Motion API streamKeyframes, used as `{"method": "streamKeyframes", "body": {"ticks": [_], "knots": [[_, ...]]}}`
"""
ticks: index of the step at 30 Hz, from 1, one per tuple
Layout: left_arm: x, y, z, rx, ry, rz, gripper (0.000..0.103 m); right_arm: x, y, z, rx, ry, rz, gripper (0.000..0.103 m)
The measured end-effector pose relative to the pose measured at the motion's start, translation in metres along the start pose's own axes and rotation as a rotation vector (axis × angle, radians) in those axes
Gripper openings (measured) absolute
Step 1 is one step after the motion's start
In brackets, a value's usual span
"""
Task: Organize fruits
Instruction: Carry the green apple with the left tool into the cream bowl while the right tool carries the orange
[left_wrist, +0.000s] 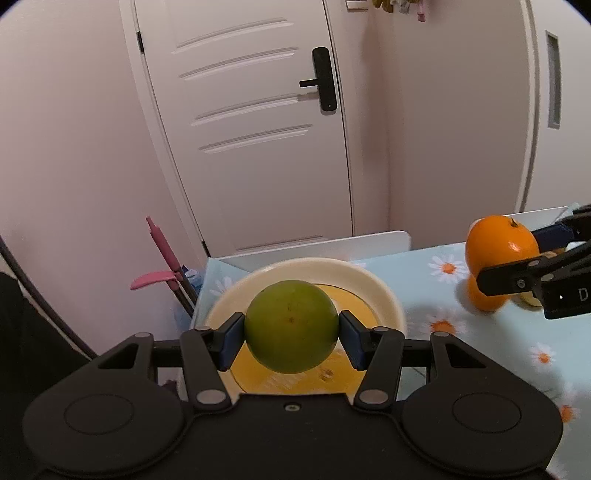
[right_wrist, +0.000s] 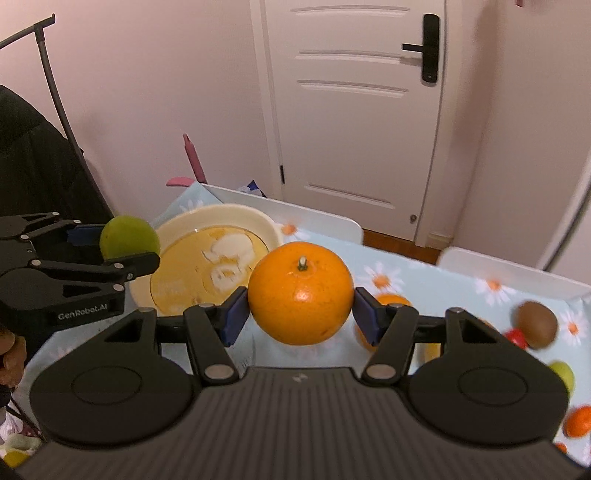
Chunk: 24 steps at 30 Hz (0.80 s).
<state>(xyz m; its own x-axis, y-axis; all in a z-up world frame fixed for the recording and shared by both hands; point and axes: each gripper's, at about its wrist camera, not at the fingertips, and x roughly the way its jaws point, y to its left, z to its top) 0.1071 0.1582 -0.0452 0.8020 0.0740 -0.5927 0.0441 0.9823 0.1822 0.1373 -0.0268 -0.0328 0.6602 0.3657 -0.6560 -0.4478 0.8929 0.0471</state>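
My left gripper (left_wrist: 291, 334) is shut on a green round fruit (left_wrist: 291, 326), held in the air just above the near rim of a cream bowl (left_wrist: 384, 291) with a yellow bottom. In the right wrist view the same green fruit (right_wrist: 129, 236) hangs at the bowl's (right_wrist: 255, 216) left edge. My right gripper (right_wrist: 301, 312) is shut on a large orange (right_wrist: 301, 293), stem up, lifted over the daisy-print tablecloth (right_wrist: 436, 280) right of the bowl. The left wrist view shows that orange (left_wrist: 500, 242) at far right, between the right gripper's fingers (left_wrist: 517, 275).
Another orange (left_wrist: 484, 297) lies on the cloth under the held one. A kiwi (right_wrist: 537, 325), a red fruit (right_wrist: 517, 338), a green fruit (right_wrist: 563, 374) and small oranges (right_wrist: 578, 421) lie at the right. White chair backs (right_wrist: 295, 214) stand behind the table; a door (right_wrist: 354, 110) is beyond.
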Motion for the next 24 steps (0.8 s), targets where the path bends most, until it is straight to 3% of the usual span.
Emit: {"method": "streamKeyframes", "body": {"ticks": [13, 24], "knots": [[0.076, 0.04, 0.014, 0.024, 0.029, -0.057, 0.059, 0.074, 0.034, 0.048, 0.046, 0.02, -0.032, 0.076], [0.129, 0.026, 0.014, 0.06, 0.086, -0.084, 0.059, 0.103, 0.03, 0.053, 0.064, 0.05, -0.058, 0.076]]}}
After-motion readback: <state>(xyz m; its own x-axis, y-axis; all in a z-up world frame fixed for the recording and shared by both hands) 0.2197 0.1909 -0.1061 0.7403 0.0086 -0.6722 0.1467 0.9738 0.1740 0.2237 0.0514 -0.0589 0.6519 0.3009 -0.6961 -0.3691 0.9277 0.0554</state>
